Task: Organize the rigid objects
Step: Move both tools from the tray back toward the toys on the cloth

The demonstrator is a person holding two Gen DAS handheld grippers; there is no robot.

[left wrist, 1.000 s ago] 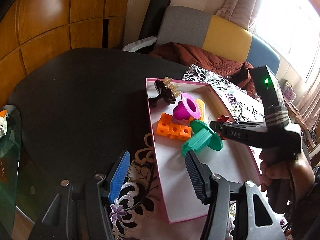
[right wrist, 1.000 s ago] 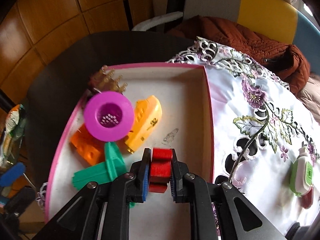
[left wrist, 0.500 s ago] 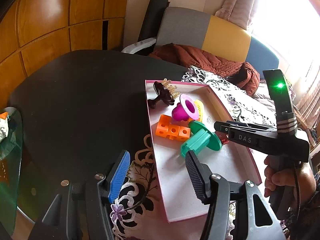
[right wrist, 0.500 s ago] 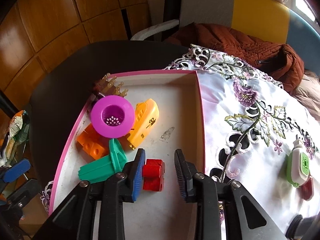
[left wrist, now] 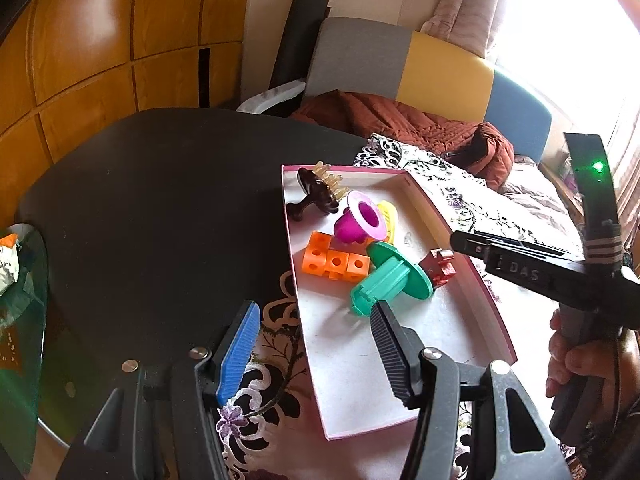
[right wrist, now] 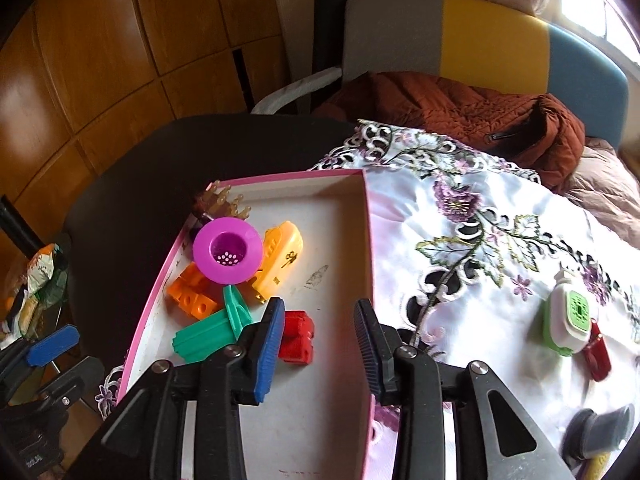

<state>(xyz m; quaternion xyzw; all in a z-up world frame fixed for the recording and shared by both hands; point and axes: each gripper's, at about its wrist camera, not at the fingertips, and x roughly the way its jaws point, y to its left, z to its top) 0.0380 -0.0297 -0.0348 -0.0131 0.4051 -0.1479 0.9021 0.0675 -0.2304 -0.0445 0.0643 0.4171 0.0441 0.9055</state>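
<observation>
A blocky red plastic brick (right wrist: 297, 338) is seen in the pink-rimmed cardboard tray (right wrist: 366, 240), at 7 o'clock. Both the right claw (right wrist: 318, 338) and left claw (left wrist: 314, 354) are spread apart, ribbed pads gripping nothing.

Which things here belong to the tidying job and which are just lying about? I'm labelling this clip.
Part of the job:
pink-rimmed box
red block
green flanged piece
orange cube block
purple funnel
yellow toy
brown hair clip
green-and-white gadget, not yet in the box

Lying about:
embroidered cloth
rust-brown jacket
snack wrapper
</observation>
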